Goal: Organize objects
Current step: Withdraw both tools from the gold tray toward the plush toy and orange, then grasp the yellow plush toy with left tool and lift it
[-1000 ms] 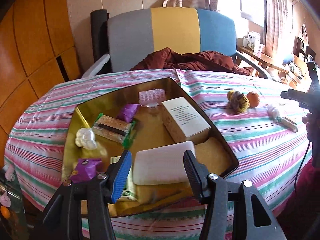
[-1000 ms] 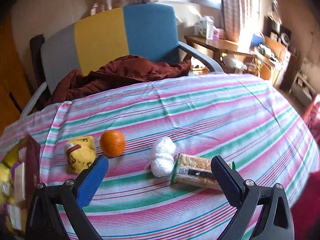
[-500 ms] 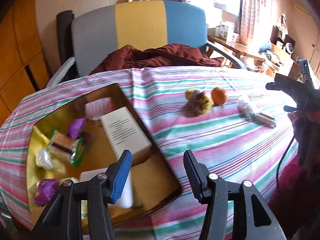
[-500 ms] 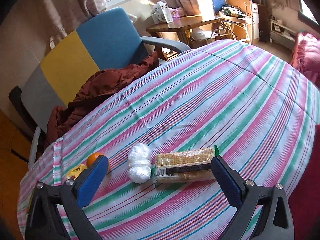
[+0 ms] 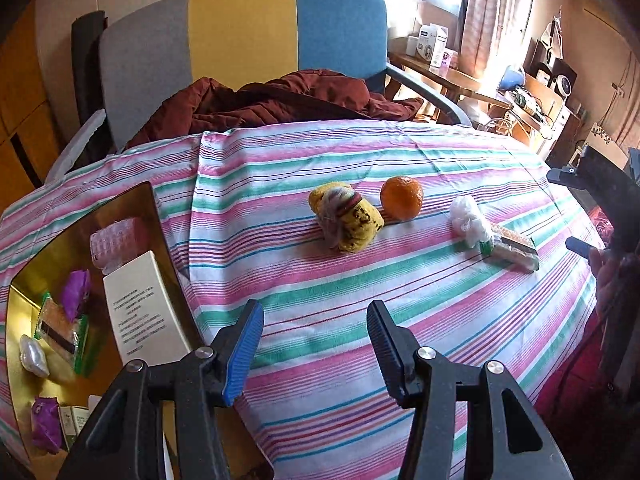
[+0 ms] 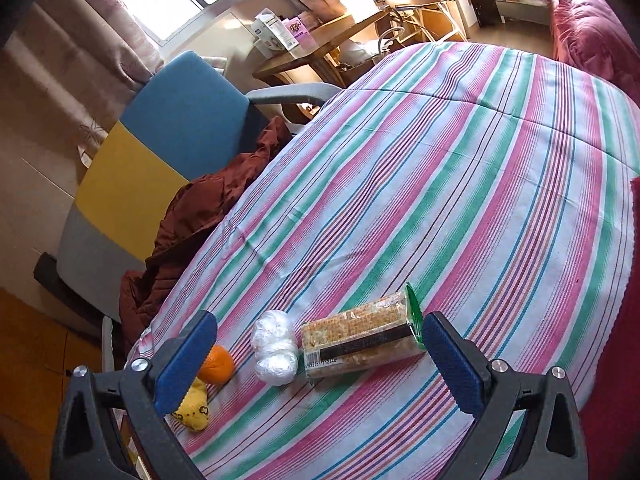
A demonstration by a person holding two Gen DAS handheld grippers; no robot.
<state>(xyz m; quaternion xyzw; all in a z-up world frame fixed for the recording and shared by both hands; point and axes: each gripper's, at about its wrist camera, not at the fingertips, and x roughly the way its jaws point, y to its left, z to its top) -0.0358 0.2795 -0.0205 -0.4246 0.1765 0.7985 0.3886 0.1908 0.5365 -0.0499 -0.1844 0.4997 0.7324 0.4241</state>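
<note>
1. Left wrist view: the left gripper, jaws wide and empty, sits low centre; the gold tray lies at lower left, while the clear-wrapped brown cracker packet lies far right, nearer the right gripper

2. Right wrist view: the right gripper, jaws wide and empty, frames the packet, its long axis running jaw to jaw, touching the white crinkled plastic bundle

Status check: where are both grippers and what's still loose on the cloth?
Left gripper open, empty. Right gripper open, empty, over cracker pack and white bundle. Orange and yellow pouch loose outside gold tray. Nothing blocking.
</note>
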